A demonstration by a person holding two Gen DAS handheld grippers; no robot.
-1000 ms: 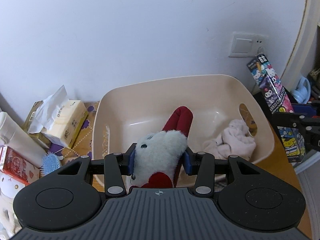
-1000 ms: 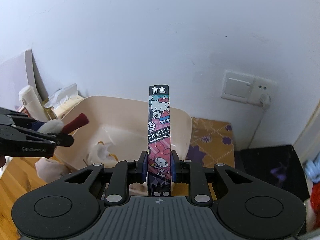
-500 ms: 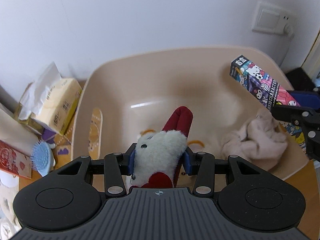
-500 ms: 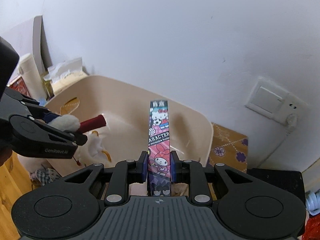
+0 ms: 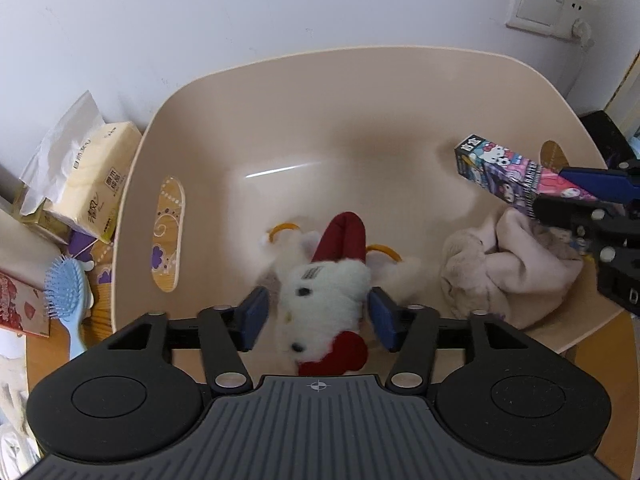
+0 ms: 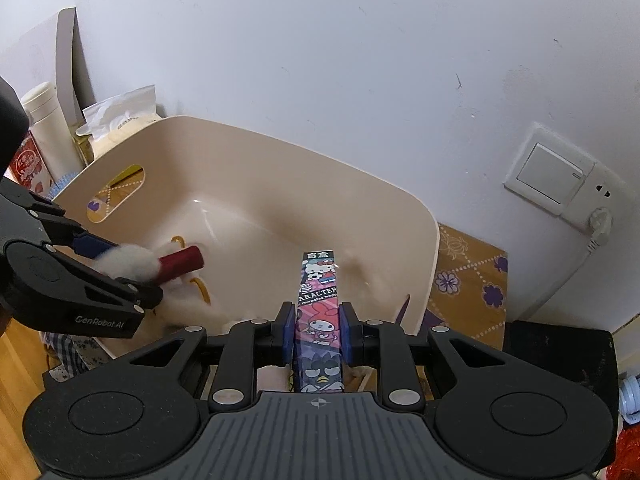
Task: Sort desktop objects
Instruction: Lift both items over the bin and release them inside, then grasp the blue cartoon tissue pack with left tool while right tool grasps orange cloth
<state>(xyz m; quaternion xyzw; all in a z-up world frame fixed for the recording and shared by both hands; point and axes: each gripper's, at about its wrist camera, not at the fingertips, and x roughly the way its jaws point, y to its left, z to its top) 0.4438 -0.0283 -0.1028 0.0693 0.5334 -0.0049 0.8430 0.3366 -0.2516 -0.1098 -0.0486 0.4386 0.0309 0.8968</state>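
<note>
- L gripper [image 5: 318, 318]: blue pads spread, gaps both sides of white-and-red plush toy [image 5: 326, 304], which is over beige plastic tub [image 5: 160, 136].
- R gripper [image 6: 318, 334]: pinching long printed cartoon carton [image 6: 319, 308], angled over tub, above crumpled pink cloth [image 5: 508, 268].

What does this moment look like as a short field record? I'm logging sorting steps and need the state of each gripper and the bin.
left gripper: open, pads apart from the white plush toy, which is over the bin
right gripper: shut on the cartoon box, held over the bin's right side
bin: beige, with handle cutouts
bin contents: pink cloth, orange-trimmed plush item under the toy
outside bin, left: tissue pack, blue hairbrush
</note>
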